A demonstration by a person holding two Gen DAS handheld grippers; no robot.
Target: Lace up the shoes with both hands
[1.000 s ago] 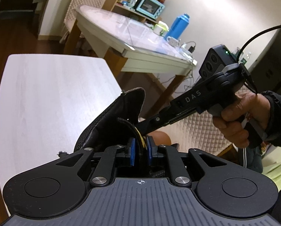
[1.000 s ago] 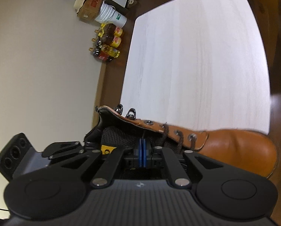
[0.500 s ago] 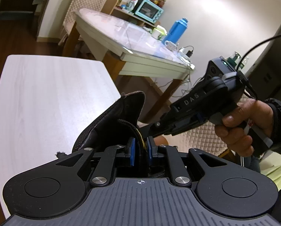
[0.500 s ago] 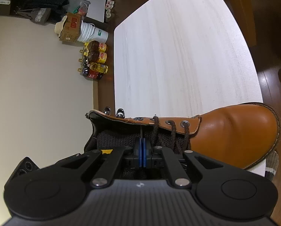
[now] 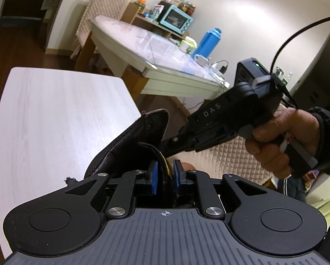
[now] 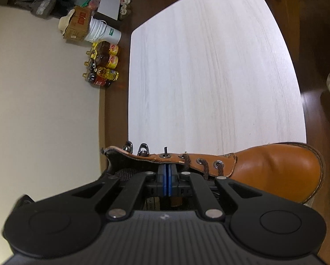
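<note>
A tan leather boot (image 6: 275, 167) lies at the near edge of the white table (image 6: 209, 77), with brown lace (image 6: 205, 167) crossed through its lower eyelets. My right gripper (image 6: 167, 172) sits just under the eyelet flap, its jaws opening by a thin slit. A dark lace tip (image 6: 165, 149) pokes up through the eyelet right above the pads. The flap hides the lace between them. In the left wrist view my left gripper (image 5: 165, 176) clamps the boot's black tongue (image 5: 165, 161) with its yellow tag, jaws easing open. The right gripper (image 5: 171, 142), held by a hand (image 5: 275, 141), reaches into the boot's collar (image 5: 138, 137).
Two metal lace hooks (image 6: 144, 149) stand on the flap beyond the eyelet. Behind the white table (image 5: 54, 121) is a dining table (image 5: 165, 70) with a blue flask (image 5: 205, 44) and a teal oven (image 5: 176, 19). Oil bottles (image 6: 103, 66) and a bucket (image 6: 105, 33) stand on the floor.
The right gripper rolled and moved in under the flap, and the lace tip now sticks out through the eyelet. Its blue pads show a thin slit. The left gripper's pads stand slightly wider.
</note>
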